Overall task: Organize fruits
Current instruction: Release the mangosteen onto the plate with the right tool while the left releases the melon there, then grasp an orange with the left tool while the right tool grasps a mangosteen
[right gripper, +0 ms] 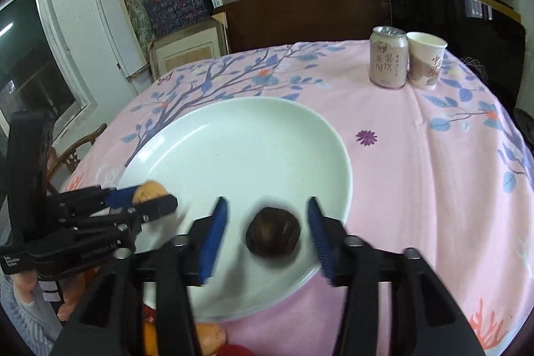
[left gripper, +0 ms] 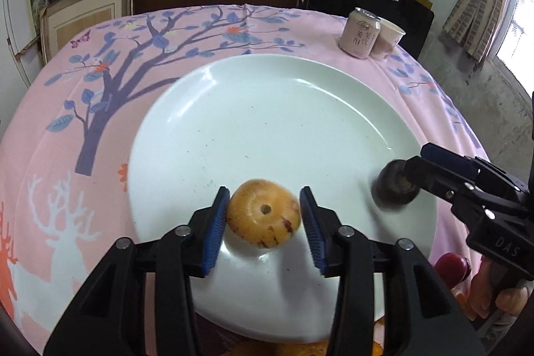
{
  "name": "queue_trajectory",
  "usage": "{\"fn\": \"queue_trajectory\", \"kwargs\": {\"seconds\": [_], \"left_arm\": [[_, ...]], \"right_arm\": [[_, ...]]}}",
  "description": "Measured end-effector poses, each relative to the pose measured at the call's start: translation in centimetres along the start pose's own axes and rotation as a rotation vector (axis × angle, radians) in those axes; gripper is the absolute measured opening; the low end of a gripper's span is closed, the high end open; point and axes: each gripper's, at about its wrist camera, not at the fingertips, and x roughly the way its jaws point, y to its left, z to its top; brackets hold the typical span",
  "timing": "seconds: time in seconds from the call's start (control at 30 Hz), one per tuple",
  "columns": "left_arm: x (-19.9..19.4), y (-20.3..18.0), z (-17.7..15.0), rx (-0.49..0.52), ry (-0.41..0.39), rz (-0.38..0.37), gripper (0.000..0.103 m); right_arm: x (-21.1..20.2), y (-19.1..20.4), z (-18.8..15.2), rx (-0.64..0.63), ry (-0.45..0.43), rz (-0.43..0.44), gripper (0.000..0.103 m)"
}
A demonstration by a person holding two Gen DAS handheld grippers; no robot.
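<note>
Most of my white plate is bare, so there is room to move over it. Near its front edge sit a yellow fruit and a dark fruit. A can and a paper cup stand together at the table's far right corner.

– What fruit is on the white plate?
– Two pieces near its front edge, well apart. A yellow-orange fruit with red flecks, its stem pit facing the camera, sits on the left.
– And the other?
– A round, dark brown-purple fruit, blurred, on the right.
</note>
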Motion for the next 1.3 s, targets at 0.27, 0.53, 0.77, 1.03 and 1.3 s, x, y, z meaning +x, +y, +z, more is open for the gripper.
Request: {"fn": "queue_trajectory", "kwargs": {"seconds": [0.27,0.53,0.77,1.03,1.3], "left_arm": [[-3.1,0.1,-0.3,-0.026,-0.076,-0.032,0.068],[-9.6,2.1,-6.3,-0.069,-0.158,0.002,0.073],[-12.3,4.8,-14.8,-0.102,-0.141,0.032,0.074],[-12.9,5.8,-16.4,-0.137,-0.145,0.024,0.074],[-10.9,4.7,-15.7,-0.09,-0.068,0.061,0.075]], "right_arm": [[-2.2,-0.4,-0.3,0.014,-0.058,0.009,0.06],[-10.1,-1.9,-4.1,0.12,-0.208,0.014,0.075],[-15.1,-3.8,-11.7,0.192,-0.262,0.012,0.088],[-15.8,-7.7,-13.8,0.39,-0.306,0.084,0.094],[-15.4,-6.9,-14.0,0.35,-0.297,0.085,0.094]]}}
